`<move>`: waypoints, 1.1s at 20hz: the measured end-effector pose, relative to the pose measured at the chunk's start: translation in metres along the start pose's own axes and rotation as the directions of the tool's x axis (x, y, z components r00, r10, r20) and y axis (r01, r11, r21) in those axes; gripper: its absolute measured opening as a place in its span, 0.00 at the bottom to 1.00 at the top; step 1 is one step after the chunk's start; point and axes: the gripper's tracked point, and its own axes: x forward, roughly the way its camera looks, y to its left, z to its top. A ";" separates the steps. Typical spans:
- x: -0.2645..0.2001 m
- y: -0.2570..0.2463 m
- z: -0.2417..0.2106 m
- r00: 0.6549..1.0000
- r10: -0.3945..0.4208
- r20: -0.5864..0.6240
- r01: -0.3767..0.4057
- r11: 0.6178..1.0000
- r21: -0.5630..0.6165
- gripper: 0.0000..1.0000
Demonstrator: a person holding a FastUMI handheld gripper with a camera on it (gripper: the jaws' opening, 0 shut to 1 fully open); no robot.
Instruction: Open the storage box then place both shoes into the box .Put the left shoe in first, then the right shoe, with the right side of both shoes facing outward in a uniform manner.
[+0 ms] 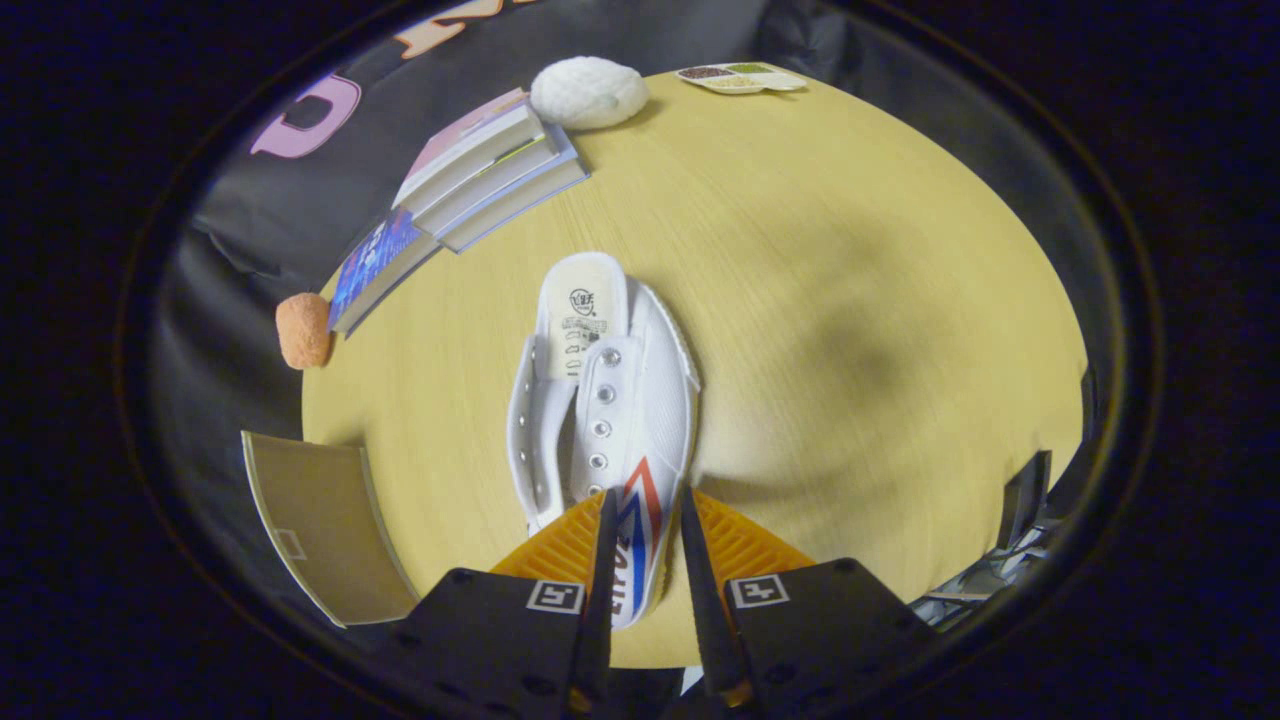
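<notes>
The gripper point(645, 520) has its jaws clenched on the white sneaker's point(600, 400) side wall, heel toward twelve o'clock, seemingly for carrying it above the table point(850, 250).

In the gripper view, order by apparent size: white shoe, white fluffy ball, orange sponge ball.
1. White canvas shoe, its toe between the tongs, nearest the camera.
2. White fluffy ball.
3. Orange sponge ball.

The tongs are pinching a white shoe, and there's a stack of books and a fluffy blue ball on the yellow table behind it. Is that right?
Almost. In the gripper view the tongs do pinch the white shoe, and the books are stacked beyond it on the table, but the fluffy ball is white, not blue.
</notes>
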 end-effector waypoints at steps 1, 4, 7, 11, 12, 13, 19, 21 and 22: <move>0.006 -0.001 0.000 1.000 -0.016 -0.003 0.016 1.000 0.008 0.39; 0.009 0.000 0.002 0.999 -0.037 -0.006 0.037 0.999 0.025 0.39; 0.011 -0.002 0.001 0.998 -0.058 0.007 0.057 0.997 0.050 0.31; 0.003 -0.005 0.002 0.999 -0.046 0.026 0.043 0.994 0.099 0.05; 0.002 -0.005 0.003 0.999 -0.031 0.035 0.027 0.995 0.099 0.04; 0.000 -0.004 0.002 0.999 -0.009 0.041 0.005 0.995 0.098 0.04; -0.019 0.000 0.006 0.990 0.113 0.088 -0.127 0.977 0.170 0.03; -0.024 0.019 0.009 0.984 0.150 0.100 -0.166 0.969 0.181 0.03; -0.026 0.031 0.009 0.980 0.169 0.104 -0.186 0.964 0.188 0.03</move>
